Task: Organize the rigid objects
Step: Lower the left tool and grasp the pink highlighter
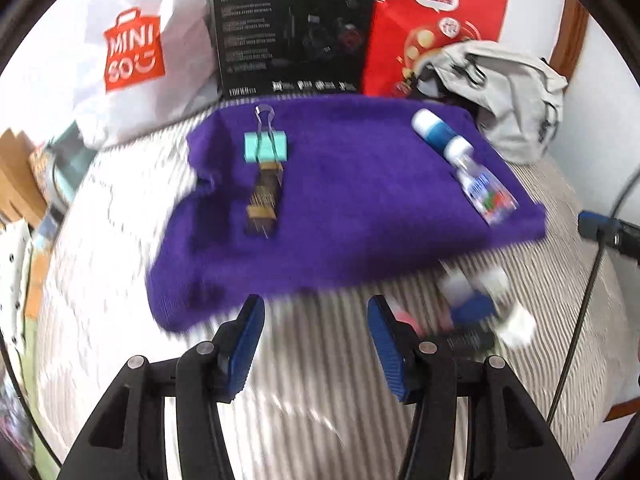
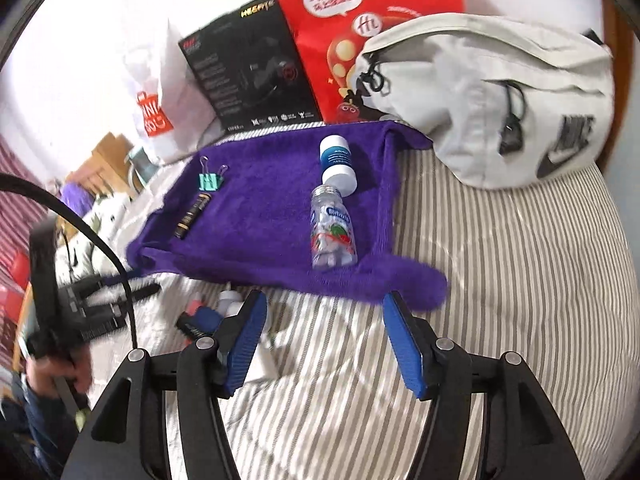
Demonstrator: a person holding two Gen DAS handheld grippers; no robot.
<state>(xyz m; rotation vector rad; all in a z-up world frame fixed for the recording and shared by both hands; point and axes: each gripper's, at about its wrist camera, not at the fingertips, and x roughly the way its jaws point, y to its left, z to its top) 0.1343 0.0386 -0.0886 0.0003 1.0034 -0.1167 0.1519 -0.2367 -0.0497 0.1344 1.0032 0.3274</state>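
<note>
A purple towel (image 1: 340, 208) (image 2: 260, 224) lies on the striped bed. On it rest a teal binder clip (image 1: 265, 146) (image 2: 210, 181), a black and gold battery (image 1: 265, 196) (image 2: 191, 215), a blue and white bottle (image 1: 434, 130) (image 2: 337, 164) and a clear candy bottle (image 1: 486, 190) (image 2: 333, 236). My left gripper (image 1: 316, 344) is open above the bedding just short of the towel's near edge. My right gripper (image 2: 324, 340) is open too, near the towel's front right corner. A blurred heap of small items (image 1: 476, 308) (image 2: 208, 314) lies off the towel.
A white shopping bag (image 1: 132, 48), a black box (image 1: 294, 28) (image 2: 248, 80) and a red bag (image 1: 432, 28) (image 2: 360, 32) stand behind the towel. A grey bag (image 1: 516, 96) (image 2: 492, 96) sits at the back right. A hand (image 2: 56, 376) holds the other gripper at left.
</note>
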